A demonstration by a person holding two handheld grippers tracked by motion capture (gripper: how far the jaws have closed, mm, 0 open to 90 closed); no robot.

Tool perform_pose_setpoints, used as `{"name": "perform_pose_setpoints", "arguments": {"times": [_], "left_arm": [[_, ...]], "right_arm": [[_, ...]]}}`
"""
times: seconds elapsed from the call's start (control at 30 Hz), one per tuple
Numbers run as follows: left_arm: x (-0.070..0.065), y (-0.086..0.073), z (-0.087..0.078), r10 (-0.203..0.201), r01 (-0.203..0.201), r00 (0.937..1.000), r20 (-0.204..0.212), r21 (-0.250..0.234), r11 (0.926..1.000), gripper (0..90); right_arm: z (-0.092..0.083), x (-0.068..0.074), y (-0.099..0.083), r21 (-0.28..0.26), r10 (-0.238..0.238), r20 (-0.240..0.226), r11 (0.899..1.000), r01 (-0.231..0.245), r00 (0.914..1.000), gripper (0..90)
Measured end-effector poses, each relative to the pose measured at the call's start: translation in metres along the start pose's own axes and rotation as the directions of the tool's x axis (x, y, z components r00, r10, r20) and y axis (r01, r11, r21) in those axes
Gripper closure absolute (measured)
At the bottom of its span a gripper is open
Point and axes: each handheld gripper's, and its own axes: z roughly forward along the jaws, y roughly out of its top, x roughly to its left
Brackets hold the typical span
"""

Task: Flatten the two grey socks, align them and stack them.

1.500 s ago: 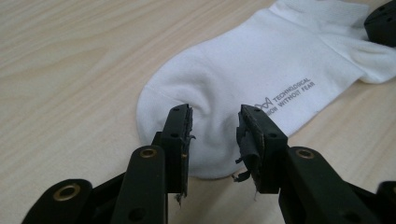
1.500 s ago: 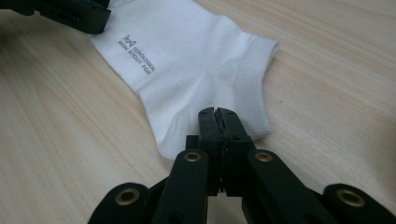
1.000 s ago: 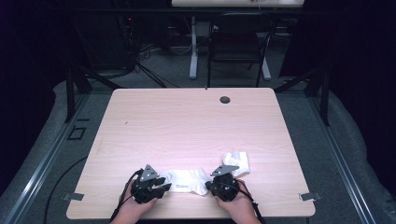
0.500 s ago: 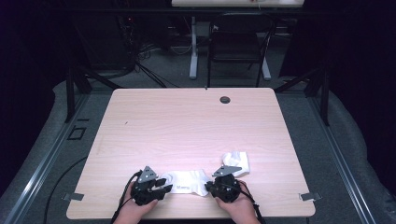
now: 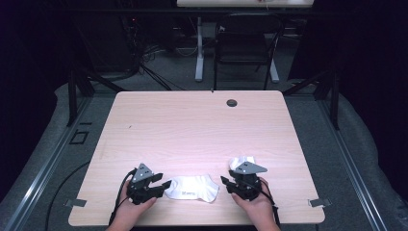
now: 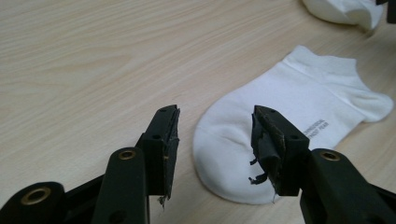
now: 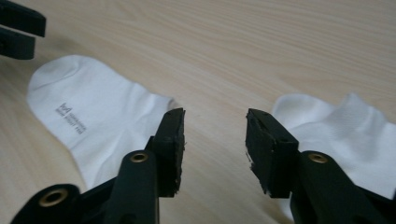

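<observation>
left hand-held gripper (image 5: 167, 185): jaws wide apart, have just been opening. In the left gripper view (image 6: 215, 140) the toe end of the flat sock sits in the gap between the jaws, pads not pressing on it. Nothing held.
right hand-held gripper (image 5: 224, 181): jaws wide apart, have just been opening. In the right gripper view (image 7: 214, 140) bare wood shows between the jaws, no cloth gripped. Nothing held.
flat sock (image 5: 192, 188): white ankle sock, lying flat on the tabletop near the front edge, between the two grippers. Toe towards the left gripper, cuff towards the right one. Small grey print on its side, too small to read. Also seen at (image 6: 289, 121) and (image 7: 93, 121).
second sock (image 5: 239, 162): white, bunched up rather than flat, on the tabletop just behind the right gripper, partly hidden by the grey plate. Lies right of the jaws in the right gripper view (image 7: 345, 135); top right corner of the left gripper view (image 6: 343, 11).
sock gap: the two socks lie apart, bare wood between them.
hands: left hand (image 5: 132, 211) and right hand (image 5: 257, 207) come in from the front edge, each wrapped round its gripper body.
tabletop (image 5: 192, 125): light wood grain, dark round grommet (image 5: 232, 102) near the far edge.
cables: black cable (image 5: 119, 192) trails back off the left gripper.
background: dark floor, black chair (image 5: 243, 48) behind the table.
</observation>
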Motion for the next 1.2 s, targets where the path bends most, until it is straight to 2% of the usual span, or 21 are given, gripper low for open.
{"name": "perform_pose_setpoints", "arguments": {"times": [0.03, 0.07, 0.1, 0.17, 0.33, 0.4, 0.47, 0.53, 0.57, 0.73, 0.87, 1.07, 1.2], "left_arm": [[0.002, 0.000, 0.000, -0.001, 0.001, 1.0000, -0.005, 0.001, 1.0000, 51.5], [0.004, 0.000, 0.001, -0.004, 0.004, 0.9999, -0.012, 0.000, 1.0000, 50.0], [0.005, 0.000, 0.001, -0.004, 0.004, 0.9998, -0.017, 0.002, 1.0000, 50.0], [0.007, 0.000, 0.002, -0.009, 0.009, 0.9998, -0.019, 0.000, 1.0000, 49.4], [0.008, 0.000, 0.004, -0.002, 0.002, 0.9999, -0.014, 0.004, 1.0000, 46.9], [0.008, 0.000, 0.004, 0.005, -0.005, 0.9998, -0.018, 0.005, 1.0000, 46.5], [0.009, 0.000, 0.004, 0.002, -0.002, 0.9999, -0.017, 0.001, 1.0000, 45.9], [0.010, 0.000, 0.004, 0.003, -0.003, 0.9998, -0.020, 0.004, 1.0000, 45.7], [0.010, 0.000, 0.004, 0.002, -0.002, 0.9998, -0.017, 0.006, 1.0000, 45.3], [0.011, 0.000, 0.006, 0.003, -0.003, 0.9998, -0.021, 0.012, 0.9999, 45.3], [0.011, -0.001, 0.006, 0.000, 0.000, 0.9998, -0.022, 0.012, 0.9999, 45.3], [0.013, 0.000, 0.007, -0.001, 0.001, 0.9997, -0.025, 0.015, 0.9999, 45.3], [0.013, -0.001, 0.007, -0.005, 0.005, 0.9998, -0.021, 0.017, 0.9998, 46.3]], "right_arm": [[0.000, 0.000, 0.000, 0.000, 0.000, 0.000, 1.000, 0.000, 1.0000, 56.7], [-0.001, -0.010, 0.000, -0.007, 0.029, 0.020, 1.000, -0.029, 0.9994, 53.6], [-0.001, -0.010, 0.000, -0.007, 0.029, 0.020, 1.000, -0.029, 0.9994, 53.6], [-0.002, -0.019, 0.000, -0.010, 0.062, 0.037, 0.998, -0.062, 0.9973, 52.5], [-0.005, -0.038, 0.003, -0.056, 0.112, 0.088, 0.993, -0.108, 0.9897, 48.6], [-0.008, -0.043, 0.006, -0.070, 0.137, 0.098, 0.989, -0.131, 0.9856, 49.2], [-0.008, -0.047, 0.009, -0.059, 0.155, 0.103, 0.987, -0.150, 0.9825, 55.4], [-0.007, -0.049, 0.010, -0.033, 0.142, 0.120, 0.990, -0.139, 0.9826, 62.4], [-0.004, -0.049, 0.010, 0.015, 0.120, 0.118, 0.992, -0.123, 0.9858, 64.8], [0.002, -0.043, 0.009, 0.053, 0.085, 0.105, 0.994, -0.091, 0.9909, 65.1], [0.006, -0.036, 0.004, 0.053, 0.064, 0.106, 0.996, -0.070, 0.9923, 62.7], [0.013, -0.037, -0.002, 0.088, 0.049, 0.115, 0.994, -0.059, 0.9921, 61.2], [0.013, -0.038, -0.001, 0.064, 0.055, 0.138, 0.996, -0.064, 0.9889, 66.4]]}}
